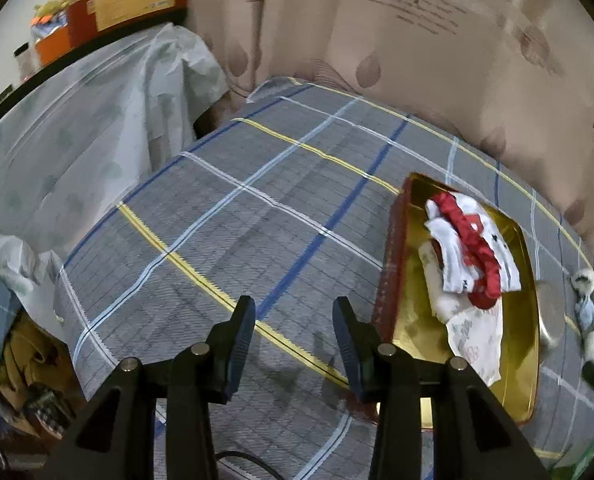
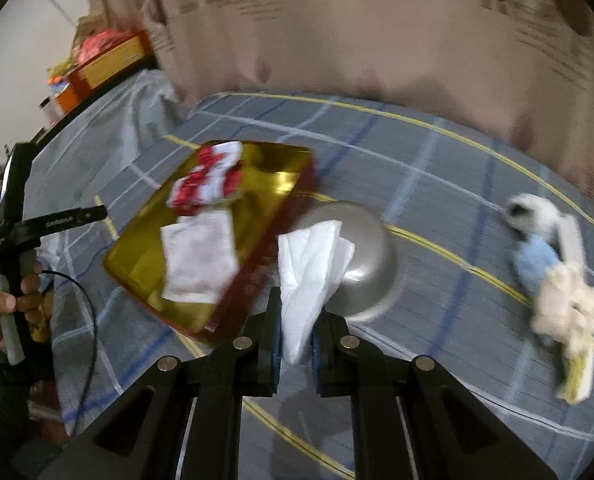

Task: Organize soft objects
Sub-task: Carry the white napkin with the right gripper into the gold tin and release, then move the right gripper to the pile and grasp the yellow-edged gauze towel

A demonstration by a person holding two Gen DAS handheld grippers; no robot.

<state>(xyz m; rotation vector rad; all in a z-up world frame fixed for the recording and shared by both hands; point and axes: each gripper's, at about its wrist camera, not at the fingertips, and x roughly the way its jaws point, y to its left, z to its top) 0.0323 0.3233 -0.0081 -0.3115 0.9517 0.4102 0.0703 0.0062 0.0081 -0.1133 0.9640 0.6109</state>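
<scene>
A gold tray with red sides lies on the plaid bed cover. In it lie a red-and-white cloth and a pale printed cloth. My right gripper is shut on a white folded cloth and holds it above the cover, just right of the tray. My left gripper is open and empty over the cover, left of the tray. A pile of soft items, blue, white and cream, lies at the right.
A grey metal bowl stands upside down beside the tray, behind the white cloth. A beige curtain hangs behind the bed. A shelf with boxes stands at the far left. Clutter lies at the bed's left edge.
</scene>
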